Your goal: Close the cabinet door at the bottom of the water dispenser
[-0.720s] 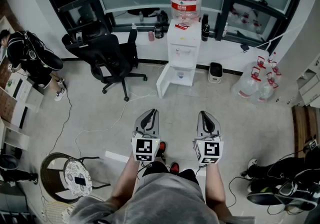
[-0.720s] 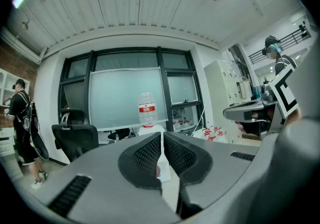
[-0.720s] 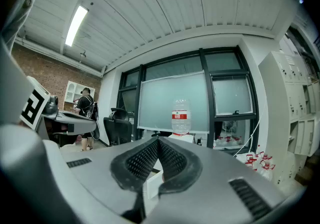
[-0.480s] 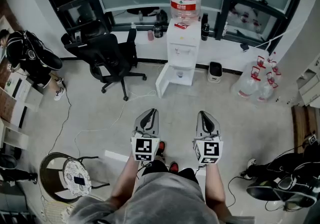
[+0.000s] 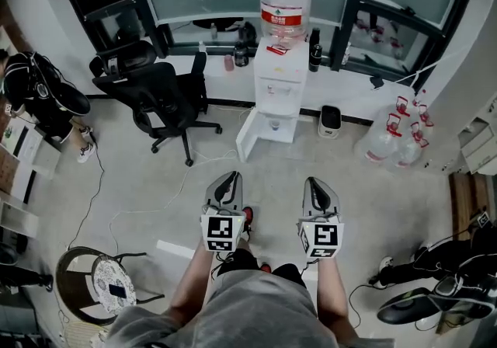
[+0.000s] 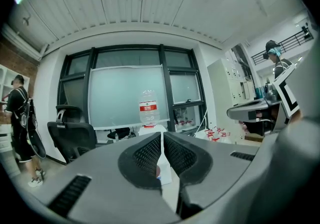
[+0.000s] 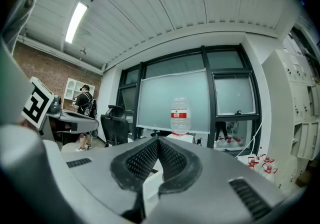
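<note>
While the white cabinet door [image 5: 247, 137] at the foot of the white water dispenser [image 5: 273, 90] stands swung open, I am well apart from it, left gripper [image 5: 227, 180] and right gripper [image 5: 314, 182] both clenched on nothing; the closing is not yet begun.

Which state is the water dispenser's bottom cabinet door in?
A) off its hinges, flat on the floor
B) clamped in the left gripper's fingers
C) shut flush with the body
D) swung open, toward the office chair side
D: in the head view the white cabinet door stands angled out from the base of the water dispenser, toward the office chair, leaving the lower compartment exposed.
</note>
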